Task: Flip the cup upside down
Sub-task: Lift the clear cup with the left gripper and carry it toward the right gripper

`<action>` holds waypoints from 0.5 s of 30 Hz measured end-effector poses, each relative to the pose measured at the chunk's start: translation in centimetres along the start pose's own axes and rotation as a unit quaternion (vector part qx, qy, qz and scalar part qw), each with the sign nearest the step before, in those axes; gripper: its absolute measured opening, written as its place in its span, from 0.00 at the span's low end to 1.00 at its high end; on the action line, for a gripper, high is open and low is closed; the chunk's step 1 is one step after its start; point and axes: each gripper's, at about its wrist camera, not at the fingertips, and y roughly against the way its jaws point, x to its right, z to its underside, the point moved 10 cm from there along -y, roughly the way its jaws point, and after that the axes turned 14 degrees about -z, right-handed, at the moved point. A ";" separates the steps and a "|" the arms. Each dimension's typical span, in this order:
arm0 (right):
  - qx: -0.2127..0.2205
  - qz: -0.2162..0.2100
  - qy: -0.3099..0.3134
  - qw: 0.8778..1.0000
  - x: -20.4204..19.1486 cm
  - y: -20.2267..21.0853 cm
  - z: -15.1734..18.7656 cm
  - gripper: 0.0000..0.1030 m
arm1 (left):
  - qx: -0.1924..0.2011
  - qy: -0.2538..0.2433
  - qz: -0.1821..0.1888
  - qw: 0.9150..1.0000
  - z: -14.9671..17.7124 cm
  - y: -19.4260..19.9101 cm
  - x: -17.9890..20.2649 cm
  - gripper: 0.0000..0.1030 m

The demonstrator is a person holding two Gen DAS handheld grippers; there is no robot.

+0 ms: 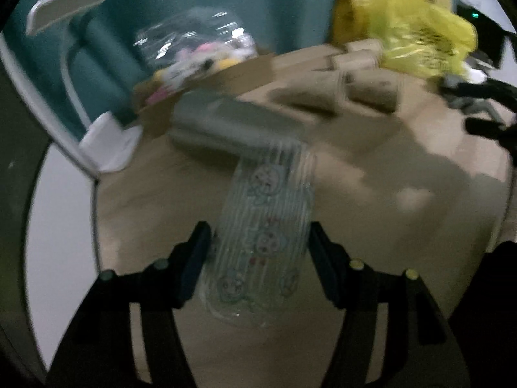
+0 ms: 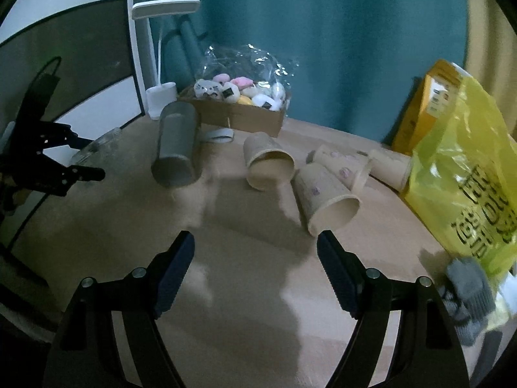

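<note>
A clear ribbed glass cup (image 1: 265, 226) with cartoon prints lies between the fingers of my left gripper (image 1: 258, 242), which is closed around its sides; the view is blurred. In the right wrist view the same cup (image 2: 97, 152) shows at the far left, held by the left gripper (image 2: 84, 158) above the table. My right gripper (image 2: 255, 252) is open and empty above the tan table (image 2: 258, 307). Several paper cups lie on their sides, one close ahead (image 2: 326, 200) and another (image 2: 268, 165) beside it. A grey cup (image 2: 176, 148) lies on its side too.
A cardboard tray of plush toys (image 2: 239, 106) under clear wrap stands at the back. A white desk lamp (image 2: 161, 51) stands at the back left by a teal curtain. A yellow plastic bag (image 2: 468, 177) and grey gloves (image 2: 468, 291) sit at the right.
</note>
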 end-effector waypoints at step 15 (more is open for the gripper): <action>-0.017 0.042 -0.024 0.999 4.6 5.8 7.4 0.79 | 0.040 -0.066 0.105 0.991 -3.6 1.3 18.8 0.61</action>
